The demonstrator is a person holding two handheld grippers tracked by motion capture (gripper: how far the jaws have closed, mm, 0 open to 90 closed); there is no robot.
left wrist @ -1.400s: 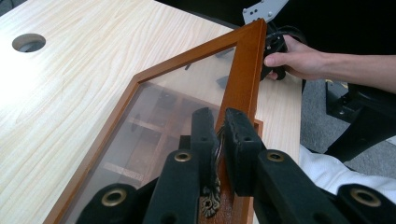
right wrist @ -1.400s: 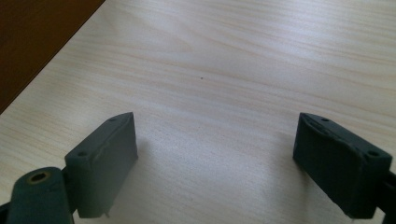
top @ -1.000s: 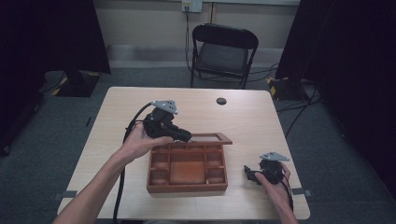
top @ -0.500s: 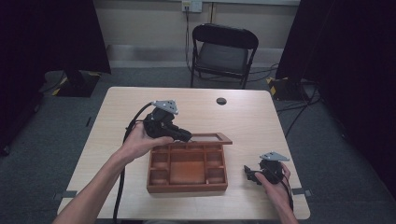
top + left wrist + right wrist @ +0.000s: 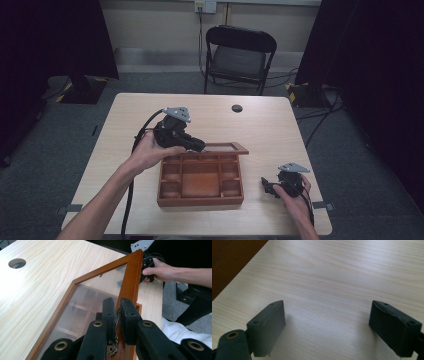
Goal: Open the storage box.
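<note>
At centre left of the high view, the left gripper [image 5: 197, 145] is clamped on a small brass latch [image 5: 115, 322] on the raised glass lid [image 5: 226, 148] of a wooden compartment box [image 5: 201, 178] at mid-table. At lower right, the right gripper [image 5: 265, 185] rests with jaws spread wide over bare table [image 5: 280, 130].

The setting was a recording studio or lab: black curtains [image 5: 55, 35] hung at 10 and 2 o'clock, a folding chair [image 5: 240, 55] stood at 12, and cables [image 5: 320, 120] crossed grey carpet [image 5: 60, 135] around the table [image 5: 270, 125].
</note>
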